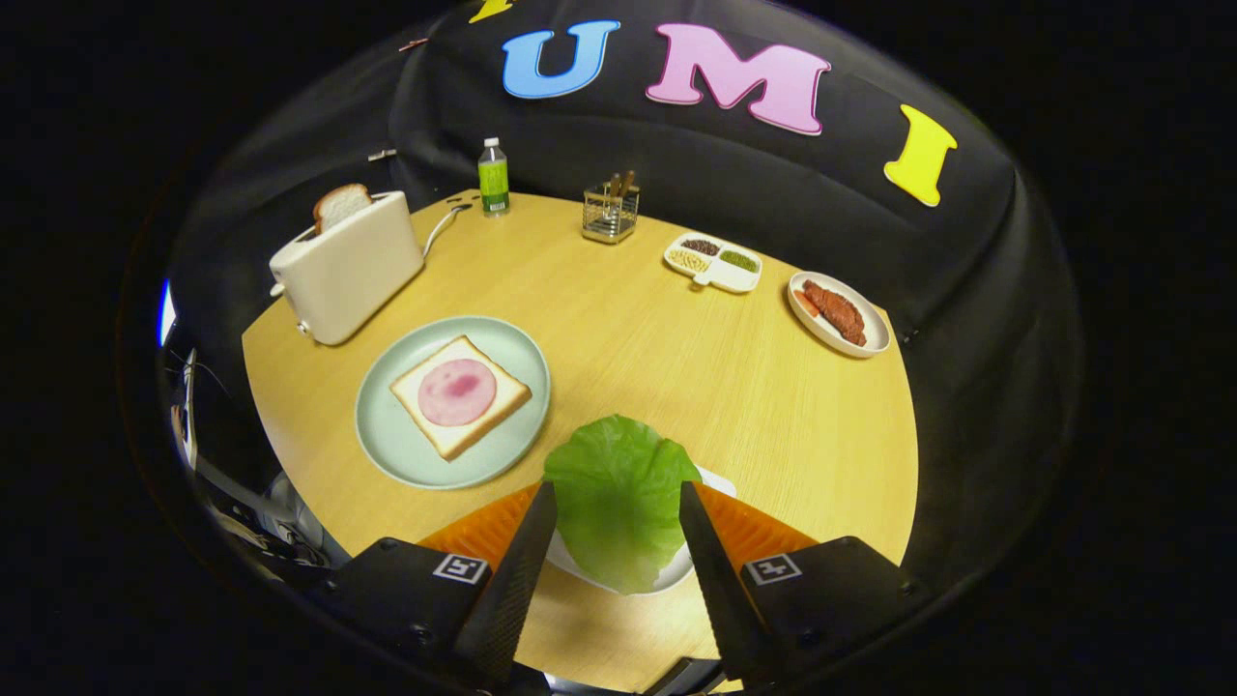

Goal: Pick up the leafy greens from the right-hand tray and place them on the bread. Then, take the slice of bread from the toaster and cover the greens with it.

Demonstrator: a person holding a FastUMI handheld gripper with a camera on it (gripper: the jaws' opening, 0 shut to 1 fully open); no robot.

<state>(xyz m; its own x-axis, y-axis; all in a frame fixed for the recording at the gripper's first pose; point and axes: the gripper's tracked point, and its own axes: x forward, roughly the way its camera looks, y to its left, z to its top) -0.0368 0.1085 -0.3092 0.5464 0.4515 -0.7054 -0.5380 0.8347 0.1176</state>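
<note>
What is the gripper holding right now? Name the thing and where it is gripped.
Cannot be told for sure. The lettuce leaf lies between the gripper fingers, over the white tray, the fingers at its side edges; whether both press on it is unclear.

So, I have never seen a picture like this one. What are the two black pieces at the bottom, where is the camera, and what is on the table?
The two black pieces are the fingers of a hand-held tool; a person carries it, there is no robot arm. The camera rides on the tool and looks forward along the fingers, so the view is round and bent.

A green leaf lies on a white tray between the fingers. The fingers stand at its two sides, but I cannot tell whether they press on it.

Beyond them, on the wooden table, a plate carries bread with a pink slice on top. Behind it a toaster holds another slice. Farther away are a bottle, a wire holder, a divided dish and a dish with meat.
</note>
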